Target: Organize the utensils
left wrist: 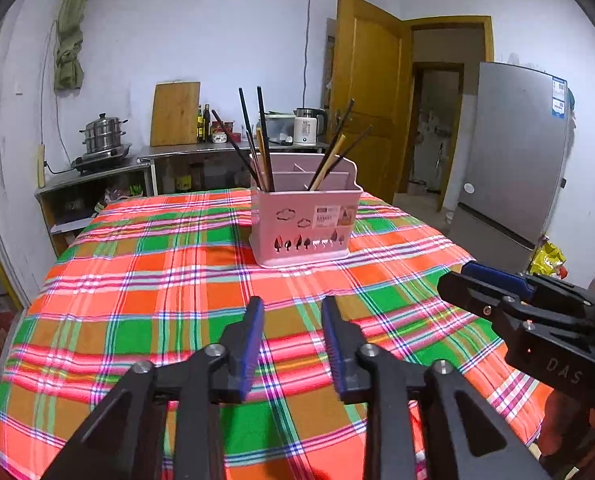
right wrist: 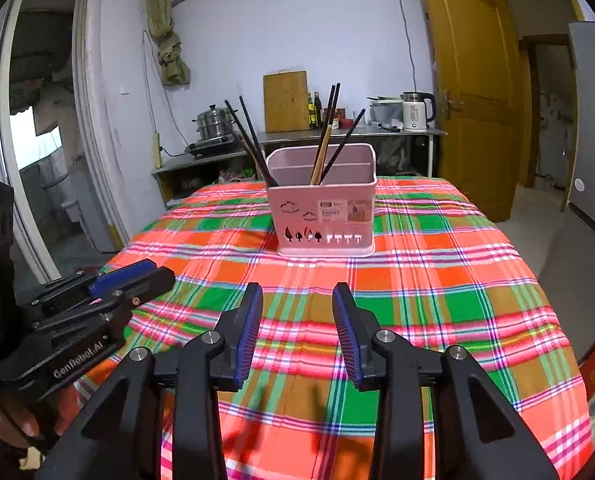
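Pink plastic basket (left wrist: 305, 216), divided inside, upright on the plaid cloth (left wrist: 157, 280) toward the far middle of the table. We count dark and wooden chopsticks (left wrist: 263, 140) leaning out of it in two groups: one in the left compartment, one in the right.

Left gripper (left wrist: 293, 320): black frame, blue pads, jaws apart with nothing between them; it hangs over the near cloth, pointed at the basket and well short of it.

Right gripper (right wrist: 298, 312): same make, jaws apart and empty, also over the near cloth and aimed at the basket. We see it from the left camera at the right edge, beside the left gripper, and apart from it.

Background, along the far wall: steel counter (left wrist: 233, 150) bearing a cutting board (left wrist: 175, 114), bottles (left wrist: 203, 122), kettle (left wrist: 307, 126); steamer pot (left wrist: 103, 134) on a lower shelf to the left; wooden door (left wrist: 367, 96) open; grey fridge (left wrist: 513, 148) to the right.
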The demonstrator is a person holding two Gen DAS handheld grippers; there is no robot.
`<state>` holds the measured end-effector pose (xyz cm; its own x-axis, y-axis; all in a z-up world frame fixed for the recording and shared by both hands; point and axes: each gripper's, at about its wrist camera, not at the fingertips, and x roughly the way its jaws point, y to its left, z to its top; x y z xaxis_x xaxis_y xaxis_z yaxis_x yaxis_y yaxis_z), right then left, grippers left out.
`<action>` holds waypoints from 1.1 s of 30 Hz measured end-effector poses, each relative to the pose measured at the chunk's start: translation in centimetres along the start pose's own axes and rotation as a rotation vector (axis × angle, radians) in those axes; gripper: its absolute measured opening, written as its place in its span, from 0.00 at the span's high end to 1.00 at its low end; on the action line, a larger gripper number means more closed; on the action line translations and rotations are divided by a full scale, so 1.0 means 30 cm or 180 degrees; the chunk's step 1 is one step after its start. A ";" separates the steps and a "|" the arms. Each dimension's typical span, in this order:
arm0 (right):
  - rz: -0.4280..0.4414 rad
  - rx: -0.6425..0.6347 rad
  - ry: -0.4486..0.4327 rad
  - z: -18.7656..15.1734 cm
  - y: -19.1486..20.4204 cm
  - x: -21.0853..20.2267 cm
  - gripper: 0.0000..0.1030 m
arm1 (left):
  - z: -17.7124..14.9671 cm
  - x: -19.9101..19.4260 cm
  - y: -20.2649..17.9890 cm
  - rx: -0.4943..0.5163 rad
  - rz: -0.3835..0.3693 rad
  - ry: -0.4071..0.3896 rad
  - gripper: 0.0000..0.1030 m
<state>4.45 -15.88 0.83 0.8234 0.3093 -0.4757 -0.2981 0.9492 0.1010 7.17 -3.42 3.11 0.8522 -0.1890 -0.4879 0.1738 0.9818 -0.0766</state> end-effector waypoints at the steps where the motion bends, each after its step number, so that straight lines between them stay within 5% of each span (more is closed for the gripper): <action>1: -0.0005 0.0002 -0.0005 -0.005 -0.001 -0.001 0.64 | -0.005 -0.001 -0.002 -0.0004 -0.0002 -0.0010 0.70; 33: -0.0108 0.0014 -0.0075 -0.009 0.001 -0.026 0.63 | -0.027 -0.019 -0.004 -0.0037 0.0083 -0.0029 0.70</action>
<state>3.68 -16.12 0.97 0.8442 0.2781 -0.4583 -0.2678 0.9594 0.0890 6.27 -3.41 2.70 0.8609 -0.1635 -0.4819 0.1459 0.9865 -0.0740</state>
